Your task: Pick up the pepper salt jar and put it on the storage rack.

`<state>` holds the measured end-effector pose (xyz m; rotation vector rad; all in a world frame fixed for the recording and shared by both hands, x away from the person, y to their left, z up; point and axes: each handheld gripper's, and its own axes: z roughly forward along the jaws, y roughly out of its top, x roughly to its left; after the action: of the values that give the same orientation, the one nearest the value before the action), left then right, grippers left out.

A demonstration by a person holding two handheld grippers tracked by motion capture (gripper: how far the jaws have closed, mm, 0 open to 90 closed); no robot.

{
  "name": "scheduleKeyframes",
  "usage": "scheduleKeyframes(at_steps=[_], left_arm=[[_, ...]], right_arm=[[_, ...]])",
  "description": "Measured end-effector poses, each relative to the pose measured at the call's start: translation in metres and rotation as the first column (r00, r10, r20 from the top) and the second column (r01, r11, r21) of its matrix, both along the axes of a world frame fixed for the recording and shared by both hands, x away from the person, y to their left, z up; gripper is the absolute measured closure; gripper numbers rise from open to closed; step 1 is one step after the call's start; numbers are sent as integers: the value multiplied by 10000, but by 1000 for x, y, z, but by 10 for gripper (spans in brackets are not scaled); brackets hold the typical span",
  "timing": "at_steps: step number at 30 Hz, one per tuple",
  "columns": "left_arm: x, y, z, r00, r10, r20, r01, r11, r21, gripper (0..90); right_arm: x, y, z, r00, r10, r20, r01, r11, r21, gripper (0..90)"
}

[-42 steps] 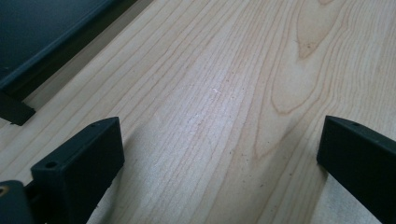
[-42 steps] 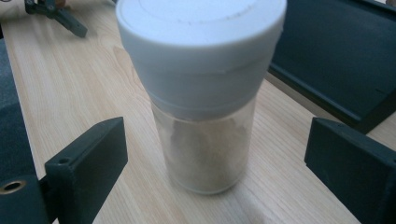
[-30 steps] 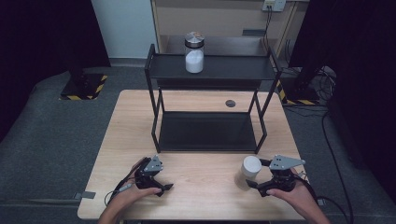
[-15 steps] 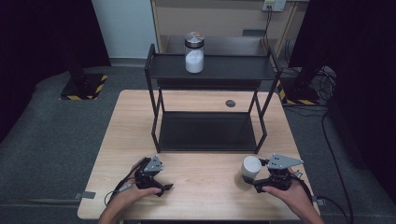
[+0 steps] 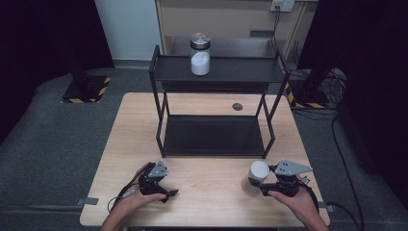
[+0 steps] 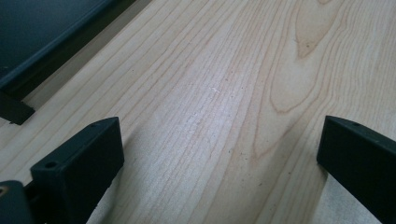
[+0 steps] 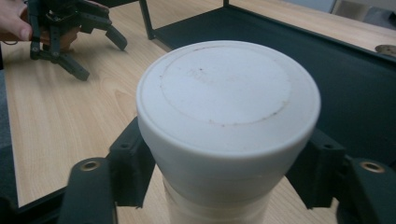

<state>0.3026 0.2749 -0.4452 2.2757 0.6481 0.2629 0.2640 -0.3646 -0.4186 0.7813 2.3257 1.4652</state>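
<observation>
My right gripper [image 5: 263, 182] has just been closing and is now clamped on the white jar [image 5: 259, 171], pads pressed on its sides under the lid; the jar stands upright at the near right of the table [image 5: 211, 202]. My left gripper [image 5: 166, 190] sits at the near left with jaws wide apart, nothing between them, just bare wood. Count: two grippers, two jars, one rack, one small dark disc [image 5: 237, 106]. The second jar [image 5: 200, 54], glass and half full of white powder, stands on the top shelf of the black rack [image 5: 211, 139], far middle. Rack's lower shelf is just beyond the held jar.
</observation>
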Motion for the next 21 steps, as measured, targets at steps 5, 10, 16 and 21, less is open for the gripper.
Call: scheduleKeyframes(at_steps=[5, 10, 16, 21], left_arm=[[0, 0, 0, 10000, 2, 1, -2, 10000, -2, 0], [0, 0, 0, 10000, 3, 0, -3, 10000, -3, 0], [0, 0, 0, 10000, 1, -1, -1, 10000, -1, 0], [0, 0, 0, 10000, -4, -2, 4, 10000, -1, 0]], right_arm=[[-2, -1, -3, 10000, -48, 83, 47, 10000, 85, 349], [-4, 0, -4, 9998, -77, 163, 76, 9999, 95, 352], [-2, -2, -5, 9999, -37, 98, 35, 9997, 237, 354], [1, -4, -2, 9998, 181, -58, -179, 9994, 287, 355]])
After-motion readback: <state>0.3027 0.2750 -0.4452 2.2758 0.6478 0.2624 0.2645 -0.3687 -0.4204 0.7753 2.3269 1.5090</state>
